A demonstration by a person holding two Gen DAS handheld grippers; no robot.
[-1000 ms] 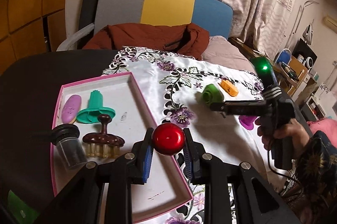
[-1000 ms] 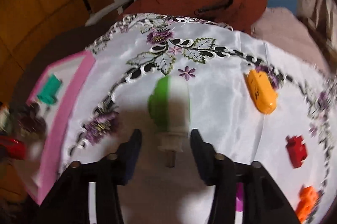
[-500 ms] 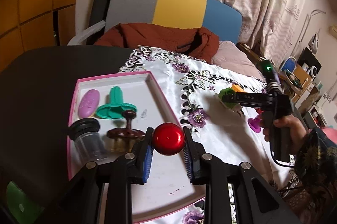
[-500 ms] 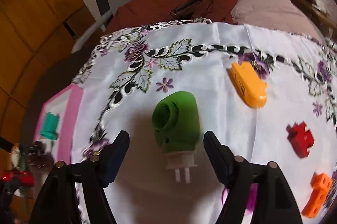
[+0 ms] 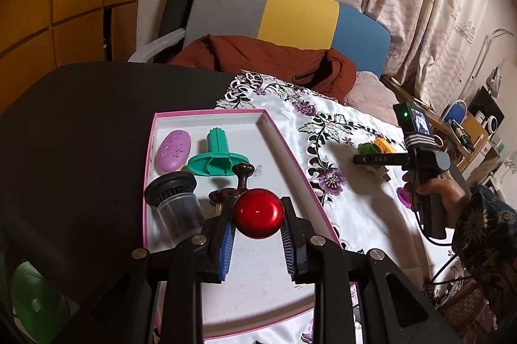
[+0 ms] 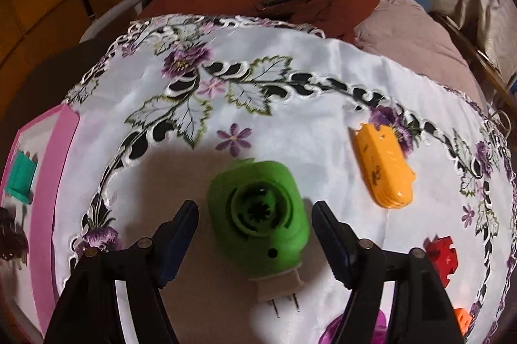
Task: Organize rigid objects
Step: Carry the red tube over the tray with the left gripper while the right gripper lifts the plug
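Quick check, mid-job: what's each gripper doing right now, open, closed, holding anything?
Left gripper: closed on the red ball, above the pink tray.
Right gripper: open, closing around the green plug-in device, not yet gripping.

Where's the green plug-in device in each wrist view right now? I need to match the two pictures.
Left wrist: the green plug-in device is small at right of centre on the white cloth, partly hidden behind the right gripper.
Right wrist: it fills lower centre, between the closing jaws, not yet touched, prongs toward the camera.
Shared landmark: the orange clip beside it.
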